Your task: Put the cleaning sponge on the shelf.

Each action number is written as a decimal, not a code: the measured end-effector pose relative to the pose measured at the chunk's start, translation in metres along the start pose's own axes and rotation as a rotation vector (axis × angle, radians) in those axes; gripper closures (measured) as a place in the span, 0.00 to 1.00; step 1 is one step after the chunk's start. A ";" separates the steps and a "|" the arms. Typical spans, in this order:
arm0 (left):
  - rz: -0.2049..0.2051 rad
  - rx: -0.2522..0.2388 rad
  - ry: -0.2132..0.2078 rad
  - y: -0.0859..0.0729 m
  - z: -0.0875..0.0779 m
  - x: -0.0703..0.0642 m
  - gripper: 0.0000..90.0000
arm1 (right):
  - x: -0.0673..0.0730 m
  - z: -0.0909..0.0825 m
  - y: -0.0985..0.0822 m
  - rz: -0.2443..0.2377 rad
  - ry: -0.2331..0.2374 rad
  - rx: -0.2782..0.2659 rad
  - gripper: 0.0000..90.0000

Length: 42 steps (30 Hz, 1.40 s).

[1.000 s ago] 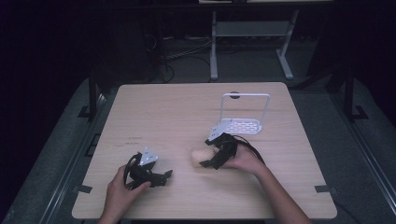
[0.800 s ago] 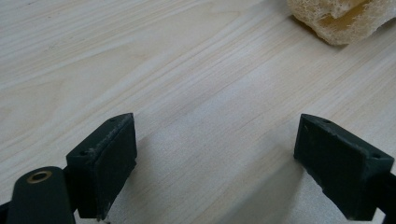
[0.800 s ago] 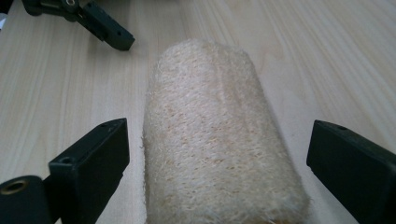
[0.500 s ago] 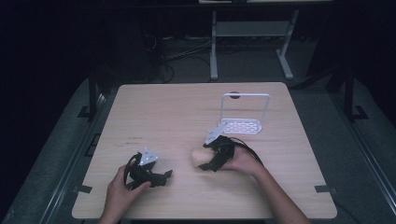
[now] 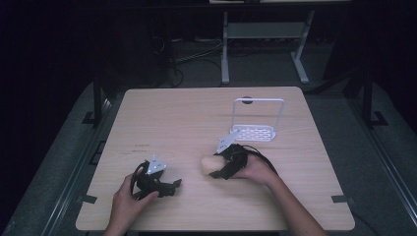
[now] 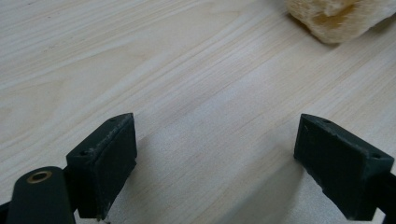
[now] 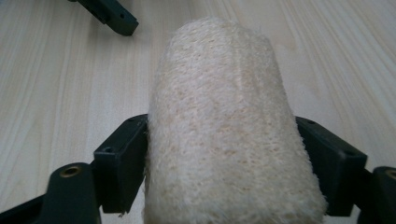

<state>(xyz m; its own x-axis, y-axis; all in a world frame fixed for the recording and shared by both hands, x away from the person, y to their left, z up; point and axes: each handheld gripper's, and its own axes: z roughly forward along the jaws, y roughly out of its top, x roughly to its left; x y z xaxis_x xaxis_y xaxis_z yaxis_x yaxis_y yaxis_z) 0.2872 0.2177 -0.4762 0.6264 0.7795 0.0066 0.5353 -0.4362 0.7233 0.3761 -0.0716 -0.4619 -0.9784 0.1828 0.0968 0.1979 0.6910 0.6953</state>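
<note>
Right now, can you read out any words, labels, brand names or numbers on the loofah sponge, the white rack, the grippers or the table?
No readable text anywhere.
Loofah sponge: plain fibre, no label.
White wire rack: no markings visible.
Wooden table: a short dark mark near its left side, too small to tell whether it is writing.
Right hand-held gripper and left hand-held gripper: plain black pads, no lettering.

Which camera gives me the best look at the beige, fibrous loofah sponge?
The right gripper view: the beige, fibrous loofah sponge is close up there, both jaws pressing its sides. The high view shows it small, at the right gripper. The left gripper view catches one end.
</note>
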 end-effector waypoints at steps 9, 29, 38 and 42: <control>0.000 0.000 0.000 0.000 0.000 0.000 0.14 | 0.002 -0.004 -0.001 0.004 -0.008 0.000 0.30; 0.000 0.000 0.000 0.000 0.000 0.000 0.14 | 0.007 -0.028 -0.008 0.038 -0.061 -0.044 0.30; 0.000 0.000 0.000 0.000 0.000 0.000 0.14 | 0.008 -0.042 -0.020 0.080 -0.109 -0.060 0.30; 0.000 0.000 0.000 0.000 0.000 0.000 0.14 | 0.006 -0.047 -0.024 0.096 -0.130 -0.070 0.30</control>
<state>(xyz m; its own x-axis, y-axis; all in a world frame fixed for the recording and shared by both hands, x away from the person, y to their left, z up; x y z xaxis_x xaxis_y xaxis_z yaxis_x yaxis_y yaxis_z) 0.2872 0.2177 -0.4762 0.6263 0.7796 0.0064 0.5355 -0.4361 0.7232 0.3623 -0.1202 -0.4443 -0.9382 0.3378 0.0757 0.2812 0.6163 0.7356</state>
